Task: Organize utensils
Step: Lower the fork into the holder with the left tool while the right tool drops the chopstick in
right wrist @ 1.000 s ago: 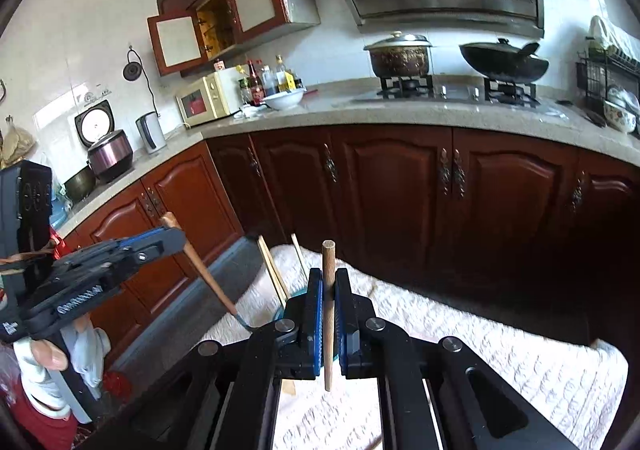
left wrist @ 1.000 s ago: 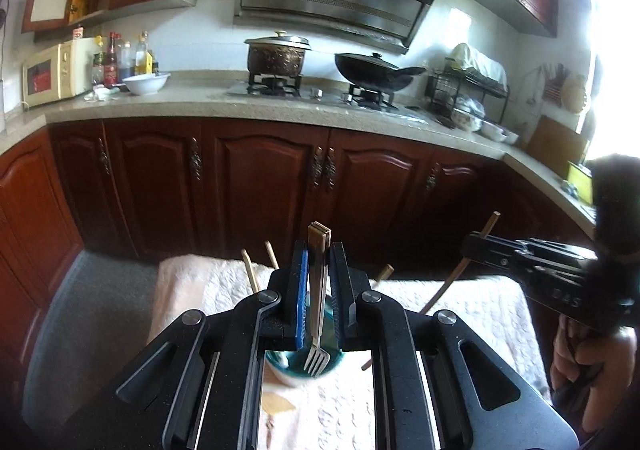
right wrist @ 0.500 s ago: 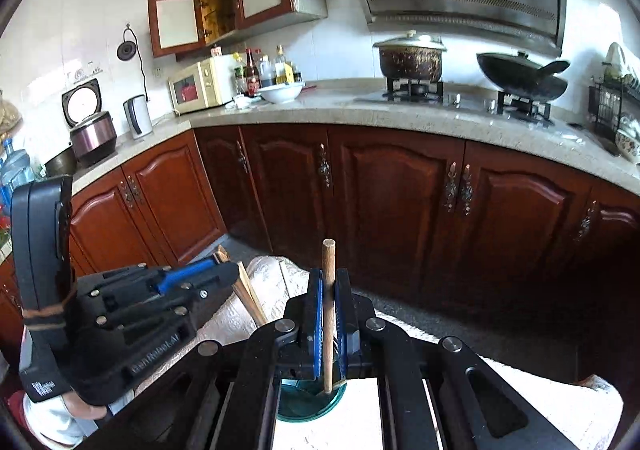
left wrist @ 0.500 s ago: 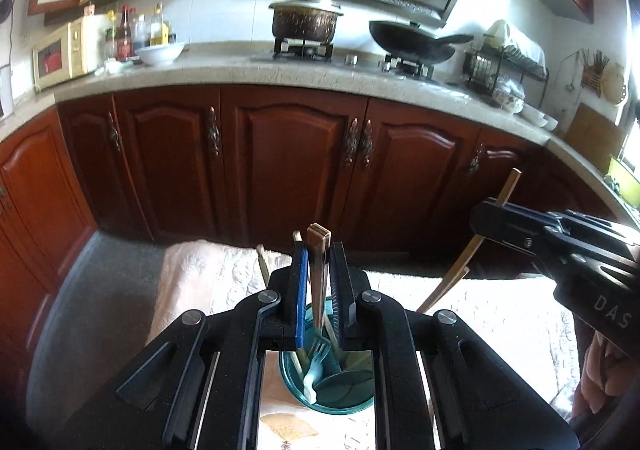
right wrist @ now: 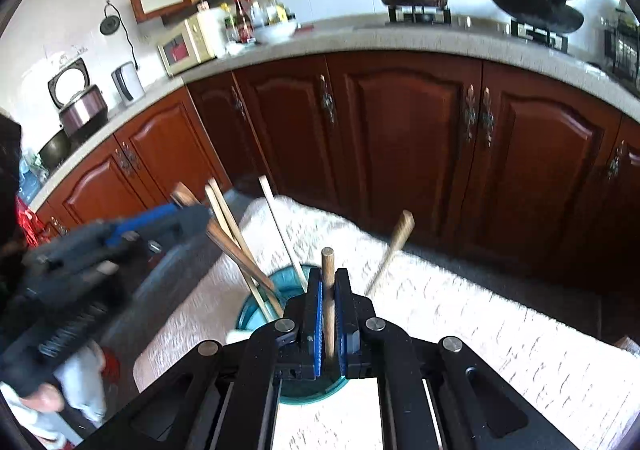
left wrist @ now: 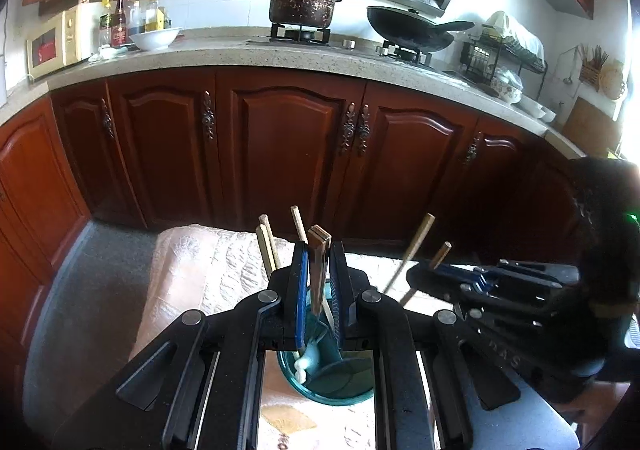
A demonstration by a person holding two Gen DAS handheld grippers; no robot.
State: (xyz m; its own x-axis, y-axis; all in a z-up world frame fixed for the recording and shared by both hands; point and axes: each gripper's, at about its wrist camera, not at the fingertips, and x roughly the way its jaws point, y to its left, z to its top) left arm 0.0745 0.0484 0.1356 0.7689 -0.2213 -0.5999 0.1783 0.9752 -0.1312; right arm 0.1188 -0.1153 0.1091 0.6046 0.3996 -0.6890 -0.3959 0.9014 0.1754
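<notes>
My left gripper (left wrist: 319, 282) is shut on the flat wooden handle of a fork (left wrist: 318, 258), held upright with its lower end down in a teal cup (left wrist: 325, 382). The cup stands on a white cloth-covered table (left wrist: 208, 270) and holds chopsticks (left wrist: 266, 246) and a pale spoon (left wrist: 306, 362). My right gripper (right wrist: 328, 302) is shut on a round wooden stick (right wrist: 328, 278), upright over the same cup (right wrist: 256, 306). The right gripper (left wrist: 448, 282) shows at the right of the left wrist view. The left gripper (right wrist: 188, 217), blurred, shows at the left of the right wrist view.
Dark red kitchen cabinets (left wrist: 288, 153) run behind the table under a stone counter (left wrist: 224, 53) with a pot, a wok, a bowl and bottles. Grey floor (left wrist: 80, 290) lies left of the table. Another wooden utensil (right wrist: 394, 246) leans from the cup.
Both grippers have come down closer to the teal cup. The fork's lower end has sunk into the cup. The right gripper has dropped lower beside the left one.
</notes>
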